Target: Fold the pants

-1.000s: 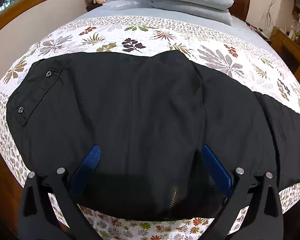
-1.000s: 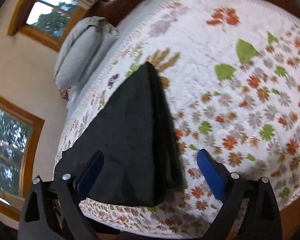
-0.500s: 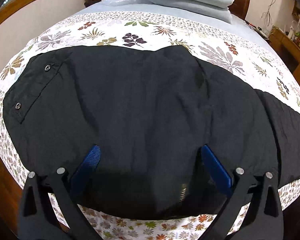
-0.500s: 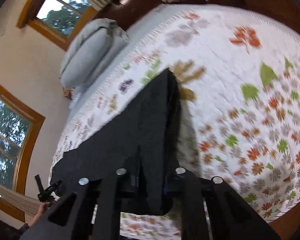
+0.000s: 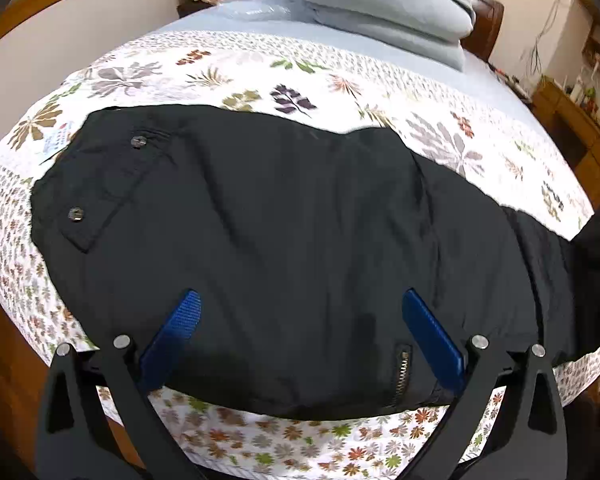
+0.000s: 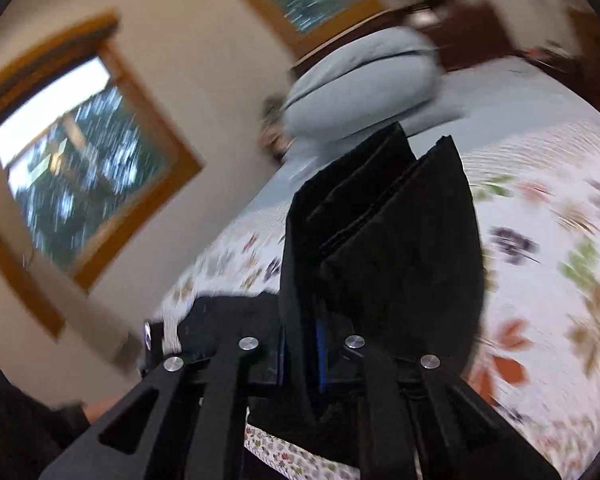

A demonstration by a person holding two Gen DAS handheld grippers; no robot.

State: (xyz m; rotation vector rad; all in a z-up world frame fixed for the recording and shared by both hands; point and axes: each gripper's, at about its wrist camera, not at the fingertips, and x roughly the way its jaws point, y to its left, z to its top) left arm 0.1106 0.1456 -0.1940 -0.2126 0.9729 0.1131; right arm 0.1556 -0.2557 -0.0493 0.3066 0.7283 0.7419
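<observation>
Black pants [image 5: 284,240] lie flat across the floral bedspread in the left wrist view, waistband with two metal snaps at the left, zipper near the front edge. My left gripper [image 5: 300,316] is open above the waist end, its blue pads wide apart. In the right wrist view my right gripper [image 6: 302,354] is shut on the leg end of the pants [image 6: 380,240], which is lifted off the bed and stands up in folds in front of the camera.
The floral bedspread [image 5: 340,80] covers the bed. Grey pillows [image 5: 380,4] are stacked at the headboard. A wooden cabinet [image 5: 572,132] stands at the right. Two windows [image 6: 80,160] are in the wall beyond the bed.
My right gripper closed on the leg end and has lifted it up, swinging toward the waist end. My left gripper stayed open and drew back slightly from the waist.
</observation>
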